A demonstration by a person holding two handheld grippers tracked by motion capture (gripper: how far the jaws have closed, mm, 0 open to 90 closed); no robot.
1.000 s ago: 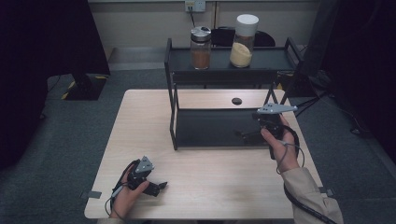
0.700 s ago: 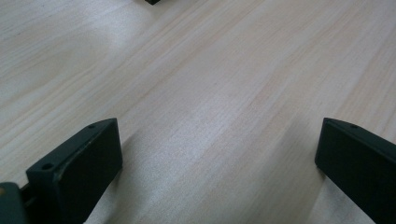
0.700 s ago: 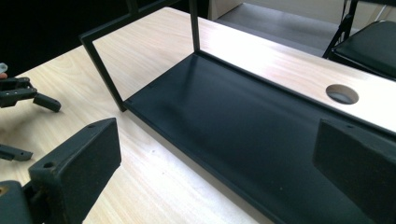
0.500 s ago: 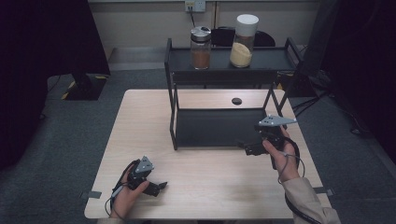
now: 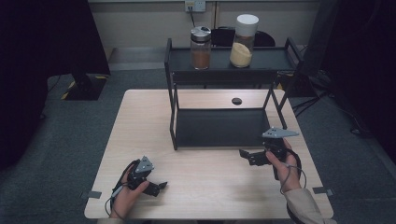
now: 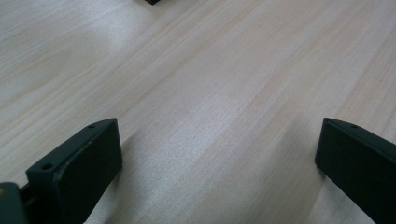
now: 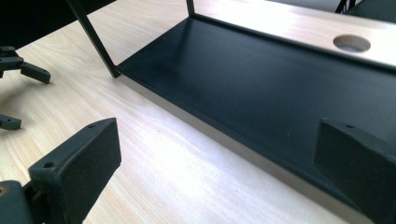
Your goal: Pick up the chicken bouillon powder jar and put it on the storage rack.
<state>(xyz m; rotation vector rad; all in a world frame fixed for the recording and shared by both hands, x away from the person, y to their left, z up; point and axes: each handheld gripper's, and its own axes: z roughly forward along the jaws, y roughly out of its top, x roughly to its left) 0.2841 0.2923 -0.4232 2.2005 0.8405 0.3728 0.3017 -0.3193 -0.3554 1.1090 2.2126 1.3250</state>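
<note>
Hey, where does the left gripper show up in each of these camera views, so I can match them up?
High view: the left gripper sits at lower left, in the person's hand, jaws apart, pointing right.
Left gripper view: its own two black jaws rise from the bottom corners, wide apart.
Right gripper view: far off at the left edge, two jaw tips showing.
Shared landmark: the light wooden table beneath it in all three.

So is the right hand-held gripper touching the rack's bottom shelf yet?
Apart. In the right gripper view the right hand-held gripper stands open with nothing between its jaws, and bare table shows ahead of them before the black bottom shelf.
</note>
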